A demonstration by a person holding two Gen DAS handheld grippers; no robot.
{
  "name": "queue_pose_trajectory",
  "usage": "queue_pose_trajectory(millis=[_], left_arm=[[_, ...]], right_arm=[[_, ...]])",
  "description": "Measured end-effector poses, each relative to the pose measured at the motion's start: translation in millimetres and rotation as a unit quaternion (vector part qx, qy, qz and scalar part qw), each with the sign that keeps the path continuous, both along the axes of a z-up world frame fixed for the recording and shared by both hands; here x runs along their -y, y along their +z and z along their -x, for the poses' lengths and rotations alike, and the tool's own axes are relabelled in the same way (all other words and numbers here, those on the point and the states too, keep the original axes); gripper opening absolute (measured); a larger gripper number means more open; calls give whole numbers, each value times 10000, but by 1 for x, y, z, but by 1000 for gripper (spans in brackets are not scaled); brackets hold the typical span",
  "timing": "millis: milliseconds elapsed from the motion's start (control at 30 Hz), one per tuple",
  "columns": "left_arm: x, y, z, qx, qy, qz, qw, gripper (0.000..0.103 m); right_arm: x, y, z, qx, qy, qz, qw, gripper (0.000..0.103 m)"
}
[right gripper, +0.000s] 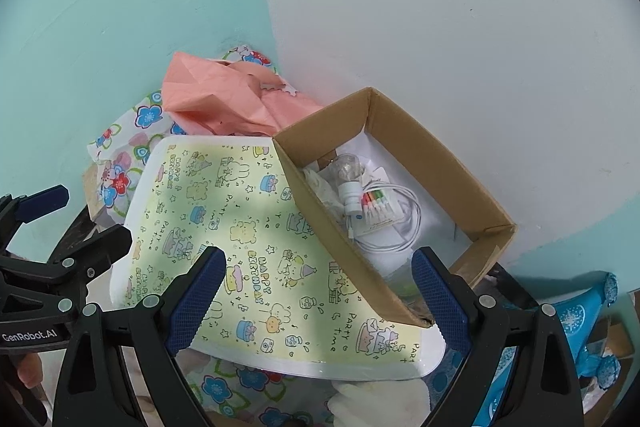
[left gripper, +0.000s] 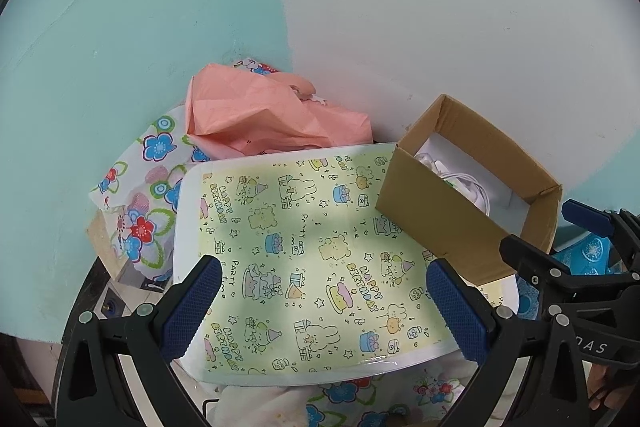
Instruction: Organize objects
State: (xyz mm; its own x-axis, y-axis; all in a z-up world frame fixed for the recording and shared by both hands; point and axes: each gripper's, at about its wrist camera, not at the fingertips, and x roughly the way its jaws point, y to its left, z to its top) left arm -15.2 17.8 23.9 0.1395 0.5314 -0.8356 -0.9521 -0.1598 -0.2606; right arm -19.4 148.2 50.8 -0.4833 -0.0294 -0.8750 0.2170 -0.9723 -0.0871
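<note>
A white tray (left gripper: 188, 211) (right gripper: 140, 187) lined with yellow "Happy Birthday" paper lies in front of both grippers. An open cardboard box (left gripper: 424, 203) (right gripper: 332, 231) rests on the tray's right part. Inside it lie a clear bulb-shaped bottle (right gripper: 350, 171), a white cable (right gripper: 404, 223) and a small pack of coloured markers (right gripper: 374, 205). My left gripper (left gripper: 324, 311) is open above the tray's near part, nothing between its fingers. My right gripper (right gripper: 320, 303) is open too, its right finger close to the box's near corner. Each gripper shows at the edge of the other's view.
A crumpled pink plastic bag (left gripper: 260, 115) (right gripper: 228, 99) lies behind the tray, against the teal and white wall. Flowered cloth (left gripper: 140, 195) (right gripper: 120, 171) covers things at left and below the tray. Blue snowflake packaging (right gripper: 576, 323) (left gripper: 588, 255) sits at right.
</note>
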Motion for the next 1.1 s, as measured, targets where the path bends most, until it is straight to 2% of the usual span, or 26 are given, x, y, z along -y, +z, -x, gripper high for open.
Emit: queue_pose_trajectory(millis=[1100], left_arm=[[-2,6,4,-8,157,-119,9998,103]], right_arm=[[-4,7,3,81,4,168,9998,96]])
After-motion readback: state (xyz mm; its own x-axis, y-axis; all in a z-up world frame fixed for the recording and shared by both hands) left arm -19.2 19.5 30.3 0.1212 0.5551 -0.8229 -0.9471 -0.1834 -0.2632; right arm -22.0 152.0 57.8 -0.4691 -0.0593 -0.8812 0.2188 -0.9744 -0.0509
